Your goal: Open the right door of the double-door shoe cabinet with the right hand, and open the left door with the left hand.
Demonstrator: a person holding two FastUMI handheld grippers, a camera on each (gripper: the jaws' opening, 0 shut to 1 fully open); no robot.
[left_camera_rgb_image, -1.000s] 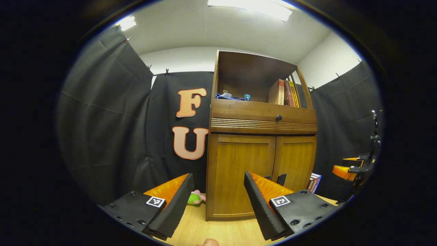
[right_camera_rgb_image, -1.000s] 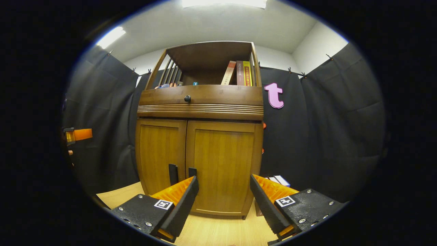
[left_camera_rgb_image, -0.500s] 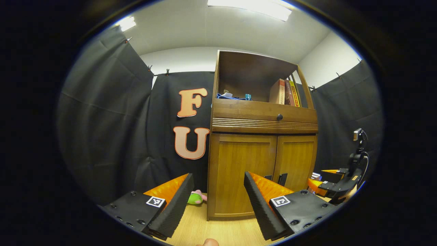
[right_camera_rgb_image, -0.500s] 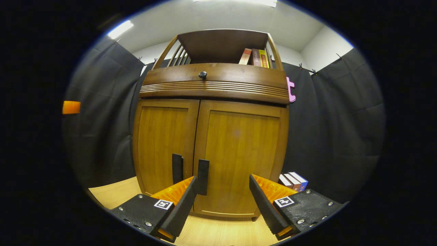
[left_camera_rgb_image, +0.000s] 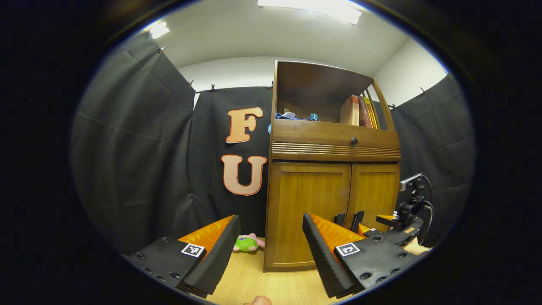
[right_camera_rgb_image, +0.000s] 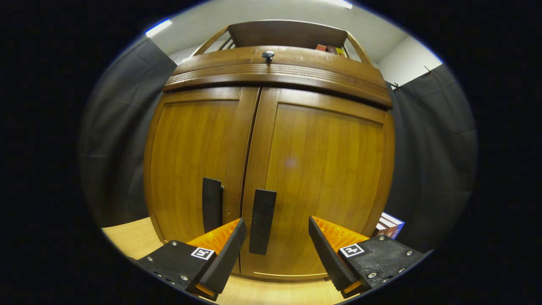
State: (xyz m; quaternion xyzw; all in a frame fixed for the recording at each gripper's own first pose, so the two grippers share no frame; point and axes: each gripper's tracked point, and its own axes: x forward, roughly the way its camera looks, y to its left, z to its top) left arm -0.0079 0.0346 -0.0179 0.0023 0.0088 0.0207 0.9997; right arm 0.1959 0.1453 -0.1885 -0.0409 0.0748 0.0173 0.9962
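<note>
Where the pale wood-grain floor [left_camera_rgb_image: 250,284] runs up to the cabinet's foot, the left claw [left_camera_rgb_image: 267,250] hangs released, its fingers spread wide with ribbed inner faces, well short of the furniture. In the right gripper view the right claw [right_camera_rgb_image: 275,250] is likewise released and close to the doors, with the flat dark handle of the right door [right_camera_rgb_image: 261,221] standing between its fingers but untouched by them. The shoe cabinet [right_camera_rgb_image: 271,169] is warm brown wood with a smooth sheen; the left door [right_camera_rgb_image: 192,152] and right door [right_camera_rgb_image: 322,169] are both closed, each a framed panel with an upright bar handle by the centre seam. Above them runs a grooved band and a drawer front with a small round knob [right_camera_rgb_image: 267,54]. A green and pink soft toy [left_camera_rgb_image: 247,243] lies on the floor beside the cabinet's left side. In the open top shelf, books [left_camera_rgb_image: 360,112] stand upright at the right. Black cloth [left_camera_rgb_image: 139,161] hangs in soft folds all round, under a white ceiling with strip lights [left_camera_rgb_image: 313,9].
</note>
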